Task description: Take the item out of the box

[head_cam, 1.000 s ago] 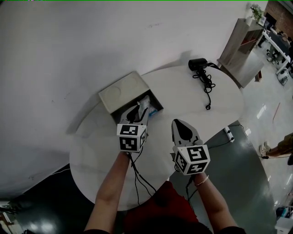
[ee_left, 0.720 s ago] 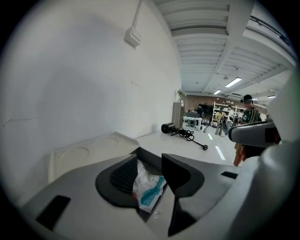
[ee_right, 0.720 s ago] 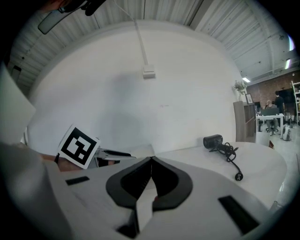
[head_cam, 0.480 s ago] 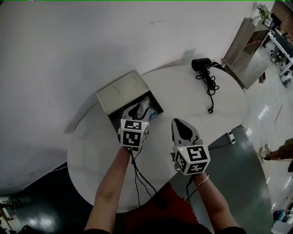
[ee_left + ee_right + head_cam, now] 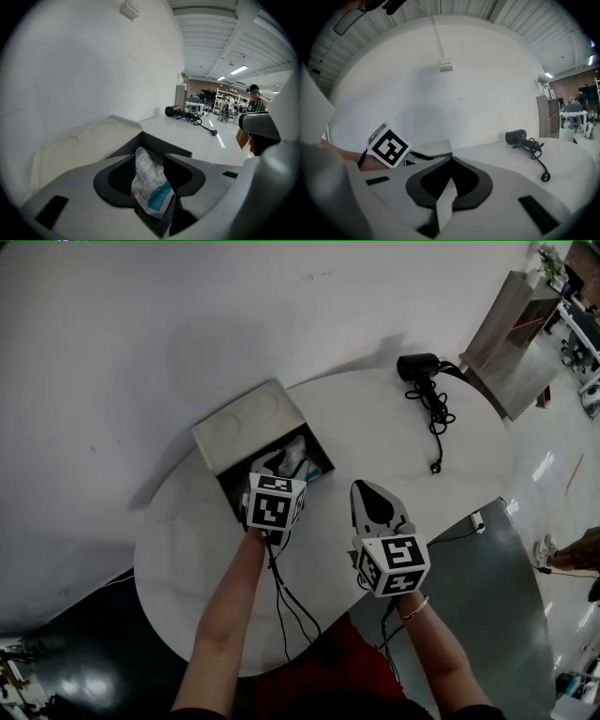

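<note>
A grey box (image 5: 228,491) stands open on the round white table (image 5: 375,427), its lid (image 5: 246,423) folded back toward the wall. Inside lies a crinkled white packet (image 5: 300,457) with blue print. My left gripper (image 5: 278,468) reaches into the box mouth. In the left gripper view its jaws are opening, with the packet (image 5: 151,187) between them inside the box (image 5: 165,146). My right gripper (image 5: 367,498) hovers over the table to the right of the box, apart from it. Its jaws (image 5: 451,161) meet at the tips with nothing between them.
A black device (image 5: 417,365) with a coiled cord (image 5: 437,418) lies at the table's far right. On the floor beyond the table edge lie a power strip (image 5: 476,519) and a wooden cabinet (image 5: 511,329). A white wall runs behind the box.
My left gripper has moved forward, deeper into the box mouth. The right gripper has stayed in place.
</note>
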